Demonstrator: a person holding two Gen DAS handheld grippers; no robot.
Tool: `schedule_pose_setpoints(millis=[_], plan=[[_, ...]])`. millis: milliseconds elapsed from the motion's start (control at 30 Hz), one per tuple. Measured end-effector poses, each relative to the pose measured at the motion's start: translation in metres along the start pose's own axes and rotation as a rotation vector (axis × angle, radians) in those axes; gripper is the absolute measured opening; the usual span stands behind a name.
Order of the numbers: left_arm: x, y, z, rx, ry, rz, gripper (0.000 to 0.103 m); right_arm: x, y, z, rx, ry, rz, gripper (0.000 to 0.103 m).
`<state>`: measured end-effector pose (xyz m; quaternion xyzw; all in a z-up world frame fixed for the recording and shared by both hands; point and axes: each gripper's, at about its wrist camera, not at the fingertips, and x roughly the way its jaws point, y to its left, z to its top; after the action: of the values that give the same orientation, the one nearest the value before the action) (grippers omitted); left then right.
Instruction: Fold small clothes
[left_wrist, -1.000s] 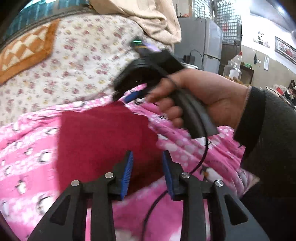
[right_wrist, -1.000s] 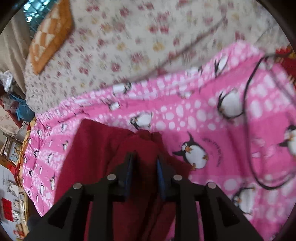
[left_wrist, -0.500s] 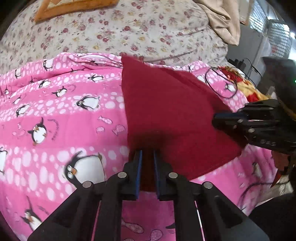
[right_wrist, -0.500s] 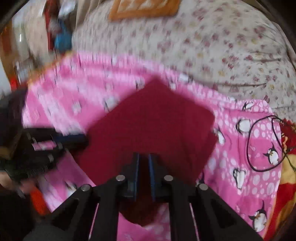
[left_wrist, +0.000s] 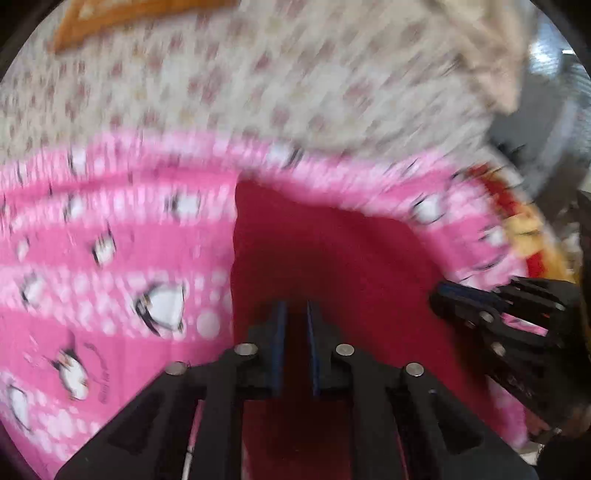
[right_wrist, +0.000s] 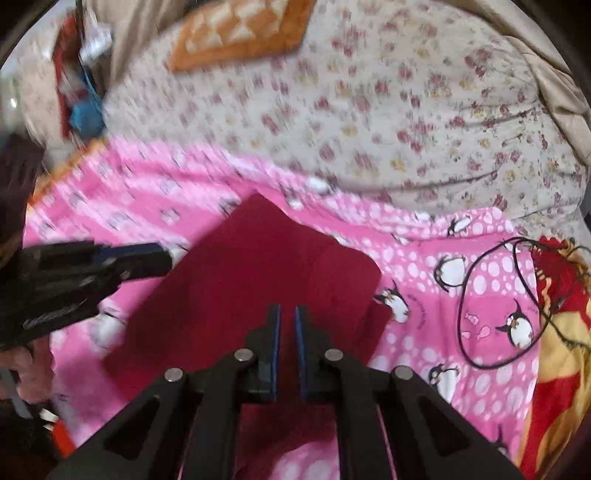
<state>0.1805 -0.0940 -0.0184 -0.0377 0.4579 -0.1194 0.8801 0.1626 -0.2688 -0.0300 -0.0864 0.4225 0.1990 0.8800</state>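
1. The red cloth (right_wrist: 255, 284) lies spread on the pink blanket (right_wrist: 436, 295), mid-frame in the right view; in the left view it fills the centre and lower middle (left_wrist: 332, 266), its far corner pointing to the upper middle.
2. The left gripper (left_wrist: 295, 332), at the bottom centre of its own view, has its jaws closed on the near edge of the cloth. That view is smeared, so the bite looks firm but I cannot swear how much fabric is in it.
3. The right gripper (right_wrist: 287, 339), bottom centre of its view, is likewise clamped on the near hem. Each gripper shows in the other's frame: the right at the right edge (left_wrist: 491, 306), the left at the left edge (right_wrist: 103, 262).
4. The step looks like carrying the near edge over towards the far corner. Lift both grips together and level, so the edge stays taut between them and does not sag.
5. Carry the edge low over the cloth; a high arc lets it billow and land askew.
6. Line the held edge up with the far edge before letting go, and release both sides at once.
7. Steer clear of the black cable (right_wrist: 495, 302) looped at the right of the right view; it could snag a finger.
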Motion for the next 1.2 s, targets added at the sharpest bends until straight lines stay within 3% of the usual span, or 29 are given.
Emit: schedule_pose_setpoints(millis=[33,133,200,267,333,433,500,567,600,633,867,933,1033,1100,1200], plan=[[0.007,0.001,-0.006,0.004,-0.002,-0.004,0.0,0.02,-0.004,-0.006,-0.002,0.066,0.007,0.006],[-0.005,-0.011,-0.005,0.056,-0.028,0.022,0.0,0.016,-0.017,-0.002,0.064,0.083,0.053,0.006],[-0.018,-0.01,0.016,0.005,-0.059,-0.056,0.0,0.0,-0.017,0.008,0.065,0.035,0.026,0.006],[-0.027,-0.005,0.041,-0.072,-0.126,-0.082,0.0,-0.015,-0.016,0.019,0.089,-0.041,0.01,0.007],[-0.019,-0.007,0.062,-0.091,-0.144,-0.066,0.0,-0.026,-0.022,0.034,0.167,-0.121,-0.01,0.021],[0.014,-0.011,0.087,-0.078,-0.111,0.001,0.0,-0.012,-0.03,0.056,0.302,-0.146,-0.019,0.047],[0.04,-0.006,0.092,-0.104,-0.053,0.042,0.0,0.012,-0.029,0.064,0.303,-0.108,-0.023,0.047],[0.081,0.008,0.089,-0.168,0.094,0.057,0.0,0.047,-0.03,0.058,0.294,-0.002,-0.003,0.041],[0.094,0.014,0.083,-0.194,0.135,0.034,0.0,0.064,-0.032,0.051,0.284,0.058,0.0,0.034],[0.095,0.017,0.08,-0.21,0.123,0.018,0.0,0.078,-0.033,0.042,0.267,0.096,0.005,0.034],[0.087,0.016,0.083,-0.196,0.113,0.001,0.0,0.071,-0.048,0.038,0.297,0.068,0.098,0.033],[0.059,0.022,0.081,-0.218,0.068,-0.026,0.0,0.054,-0.057,0.041,0.319,0.038,0.133,0.032],[0.005,0.024,0.066,-0.168,-0.047,-0.078,0.004,0.003,-0.076,0.03,0.354,-0.076,0.108,0.033],[-0.019,0.024,0.052,-0.132,-0.095,-0.096,0.014,-0.029,-0.07,0.02,0.278,-0.141,0.147,0.033],[-0.027,0.012,0.015,-0.046,-0.075,-0.139,0.014,-0.045,-0.036,0.005,0.053,-0.111,0.175,0.033]])
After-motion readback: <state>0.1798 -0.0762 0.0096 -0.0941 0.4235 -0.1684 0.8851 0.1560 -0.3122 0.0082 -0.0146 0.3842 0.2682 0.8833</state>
